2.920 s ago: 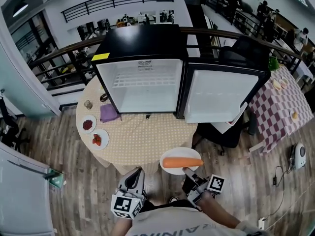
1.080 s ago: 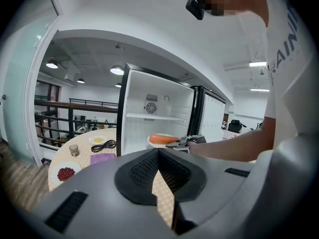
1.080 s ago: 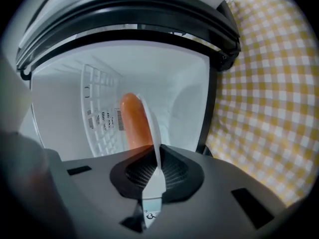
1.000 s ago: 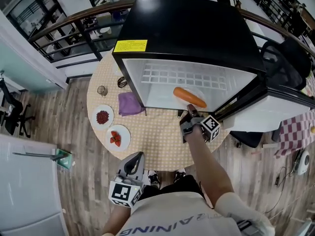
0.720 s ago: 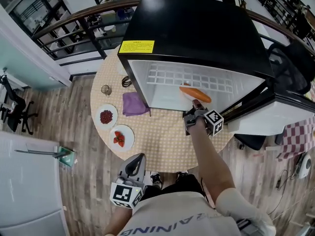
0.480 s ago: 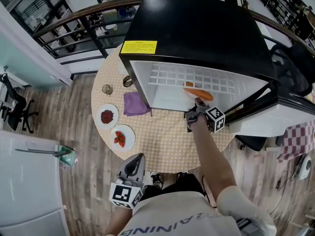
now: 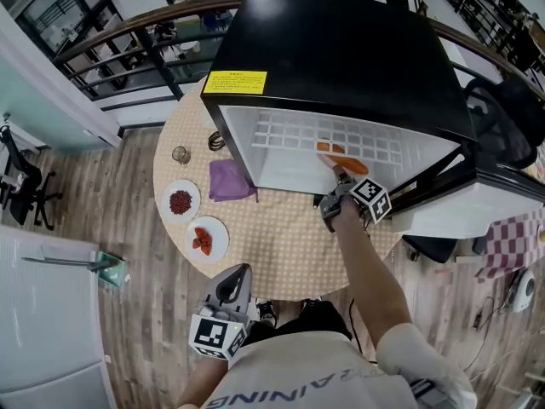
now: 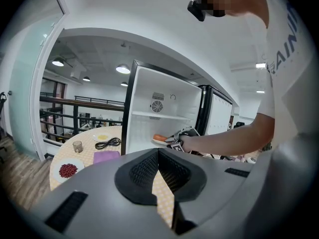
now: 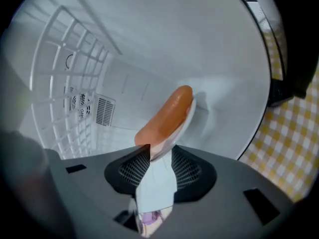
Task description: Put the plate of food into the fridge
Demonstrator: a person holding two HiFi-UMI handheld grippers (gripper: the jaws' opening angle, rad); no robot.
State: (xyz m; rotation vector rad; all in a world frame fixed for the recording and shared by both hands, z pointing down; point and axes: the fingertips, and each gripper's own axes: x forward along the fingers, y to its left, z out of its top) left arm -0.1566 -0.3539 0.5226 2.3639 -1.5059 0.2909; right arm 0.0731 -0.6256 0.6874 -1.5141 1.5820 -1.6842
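Observation:
A white plate (image 7: pixel 334 154) with a long orange carrot (image 7: pixel 344 159) on it lies inside the open black fridge (image 7: pixel 341 49), on its white floor below the wire shelf (image 7: pixel 324 139). My right gripper (image 7: pixel 338 180) reaches into the fridge mouth. Its jaws are opening, and the plate's near rim (image 9: pixel 185 118) still lies between them without the pads (image 9: pixel 187 169) pressing it. The carrot (image 9: pixel 167 114) points away from the right gripper (image 9: pixel 160 156). My left gripper (image 7: pixel 232 285) hangs low by the person's body, shut and empty (image 8: pixel 158 156).
The round yellow-checked table (image 7: pixel 281 245) carries a plate of red beans (image 7: pixel 180 202), a plate of red pieces (image 7: pixel 204 238), a purple cloth (image 7: pixel 226 180), a glass (image 7: pixel 180 154) and a coiled cable (image 7: pixel 215 141). The fridge door (image 7: pixel 477 198) stands swung open at the right.
The right gripper carried the plate from over the table's edge into the fridge and set it on the floor there. Its jaws have spread apart. The left gripper stayed put.

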